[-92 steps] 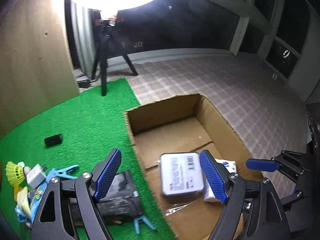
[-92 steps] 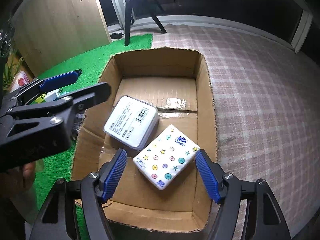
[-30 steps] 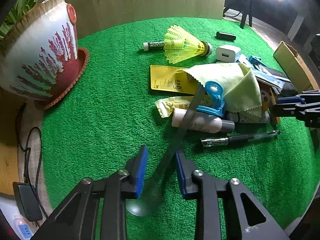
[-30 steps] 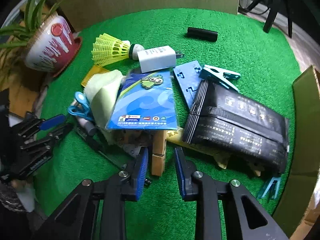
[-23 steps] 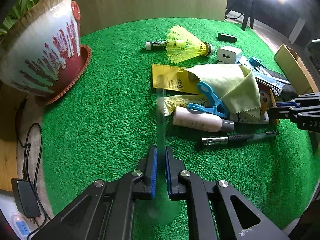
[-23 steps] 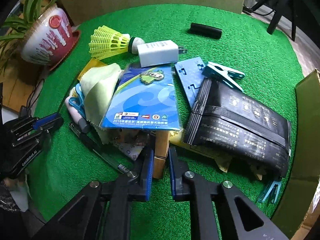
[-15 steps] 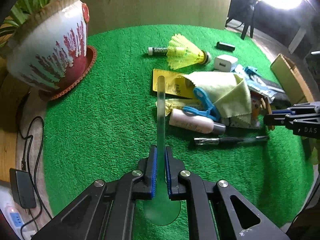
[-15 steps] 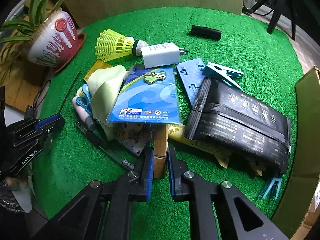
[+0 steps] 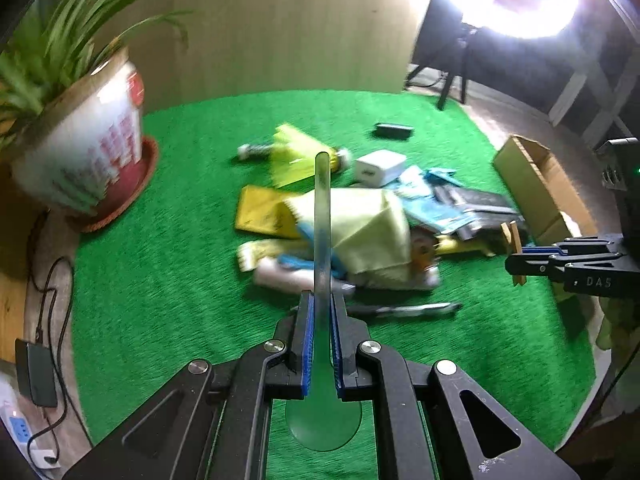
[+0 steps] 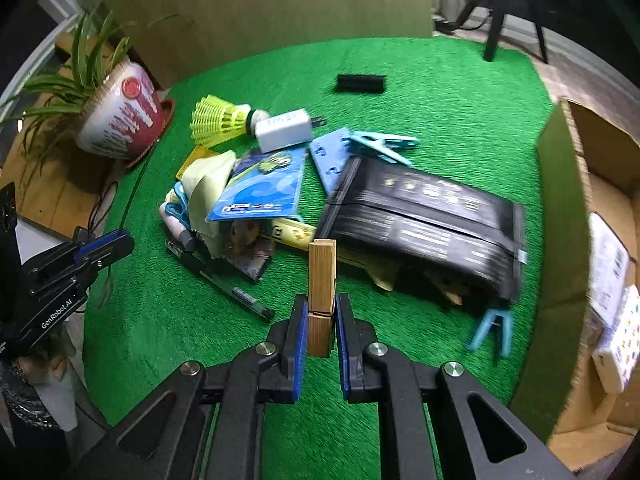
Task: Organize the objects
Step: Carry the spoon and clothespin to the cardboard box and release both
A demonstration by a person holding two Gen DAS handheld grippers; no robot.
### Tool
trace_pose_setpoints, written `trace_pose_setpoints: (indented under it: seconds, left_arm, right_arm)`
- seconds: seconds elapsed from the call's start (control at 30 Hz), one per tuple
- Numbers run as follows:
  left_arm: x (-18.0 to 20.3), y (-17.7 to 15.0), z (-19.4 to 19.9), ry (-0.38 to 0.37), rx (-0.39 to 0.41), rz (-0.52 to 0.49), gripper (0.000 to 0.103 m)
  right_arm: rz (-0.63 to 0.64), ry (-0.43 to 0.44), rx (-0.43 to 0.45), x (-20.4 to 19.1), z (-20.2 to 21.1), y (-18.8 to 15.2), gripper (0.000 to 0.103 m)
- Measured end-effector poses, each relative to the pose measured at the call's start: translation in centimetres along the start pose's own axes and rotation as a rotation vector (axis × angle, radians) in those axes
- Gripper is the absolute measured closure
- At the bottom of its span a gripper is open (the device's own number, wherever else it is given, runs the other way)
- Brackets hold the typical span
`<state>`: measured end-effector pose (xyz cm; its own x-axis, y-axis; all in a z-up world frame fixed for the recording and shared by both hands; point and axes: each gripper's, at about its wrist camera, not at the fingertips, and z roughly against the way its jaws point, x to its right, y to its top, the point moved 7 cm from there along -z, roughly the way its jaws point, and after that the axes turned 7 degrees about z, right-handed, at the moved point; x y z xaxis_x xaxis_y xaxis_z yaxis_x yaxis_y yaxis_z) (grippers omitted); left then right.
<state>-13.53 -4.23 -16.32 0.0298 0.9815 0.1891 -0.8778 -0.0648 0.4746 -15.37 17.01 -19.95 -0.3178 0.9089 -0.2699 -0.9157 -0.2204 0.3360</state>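
Observation:
My left gripper [image 9: 320,308] is shut on a translucent green plastic spoon [image 9: 321,216], held above the green turf with the handle pointing forward and the bowl under the fingers. My right gripper [image 10: 321,312] is shut on a wooden clothespin [image 10: 321,280], lifted clear of the pile. The clothespin also shows in the left wrist view [image 9: 514,242]. The pile on the turf holds a yellow shuttlecock [image 10: 218,120], a white charger [image 10: 285,130], a yellow cloth [image 9: 368,232], a blue card [image 10: 264,186], a black packet [image 10: 424,220], a pen [image 10: 224,284] and blue clips [image 10: 491,330].
An open cardboard box [image 10: 560,208] stands at the right with a white tin [image 10: 610,264] and a tissue pack [image 10: 618,340] inside. A potted plant [image 9: 80,152] stands at the left. A small black bar [image 10: 360,83] lies at the far side. A tripod [image 9: 454,76] stands behind the turf.
Both grippers closed, the left on the spoon and the right on the clothespin, and lifted them off the turf. Both cameras have risen and tilted up.

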Motion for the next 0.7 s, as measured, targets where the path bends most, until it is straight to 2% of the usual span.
trace_pose_setpoints:
  seconds: [0.27,0.5,0.57,0.7]
  left_arm:
    - [8.5,2.1,-1.3,-0.083,0.006,-0.089,0.095]
    - [18.4,4.0,-3.1,-0.167,0.001,-0.184,0.095]
    - [21.1,4.4,-3.8,-0.19,-0.004,-0.205,0.095]
    - [26.1,4.7,-4.8,-0.233,-0.017,-0.251,0.095]
  right_arm:
    - [-0.06,-0.04,0.06,3.6,3.5,-1.4,0.091]
    - [-0.164,-0.091,0.101,9.8,6.9,-3.8,0.091]
    - [-0.196,-0.057,0.109,11.3,7.5,-4.4,0.091]
    - [-0.24,-0.045,0.133,13.1,8.7,-5.3,0.091]
